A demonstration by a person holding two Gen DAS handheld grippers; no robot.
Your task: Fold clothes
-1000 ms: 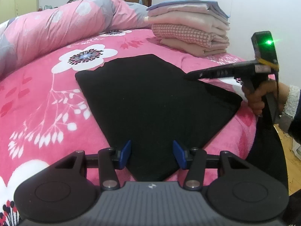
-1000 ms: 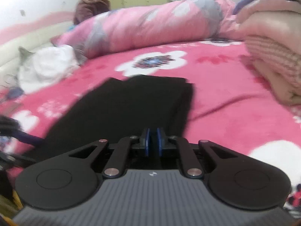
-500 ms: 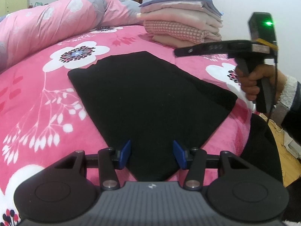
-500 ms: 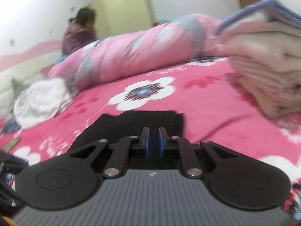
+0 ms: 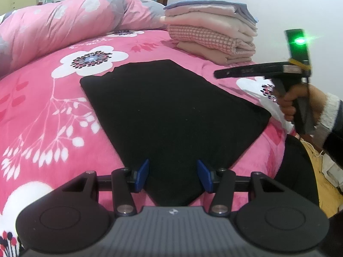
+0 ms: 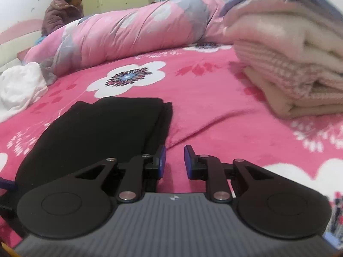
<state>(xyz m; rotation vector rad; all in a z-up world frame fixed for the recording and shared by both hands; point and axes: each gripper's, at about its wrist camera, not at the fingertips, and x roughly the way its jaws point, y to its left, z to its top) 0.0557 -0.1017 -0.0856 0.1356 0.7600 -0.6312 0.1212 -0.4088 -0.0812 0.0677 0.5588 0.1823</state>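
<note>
A black garment (image 5: 171, 111) lies folded flat on the pink flowered bed cover (image 5: 42, 107). My left gripper (image 5: 173, 175) hovers open over the garment's near corner, and its blue pads stand apart from the cloth. A hand holds my right gripper (image 5: 217, 74) above the bed, just past the garment's right edge. In the right wrist view the garment (image 6: 103, 128) spreads to the left. There the right gripper (image 6: 174, 160) has its jaws opening, with only the bed cover showing between them.
A stack of folded pink and beige clothes (image 5: 212, 38) (image 6: 289, 64) sits at the back right of the bed. A rolled pink quilt (image 5: 64, 25) runs along the far side. A white cloth (image 6: 19, 85) lies at the left. A person (image 6: 62, 10) sits beyond the quilt.
The right gripper's jaws were shut and now stand a little apart. It rose off the garment's right edge and tilted up, then dipped back. The left gripper stayed open in place.
</note>
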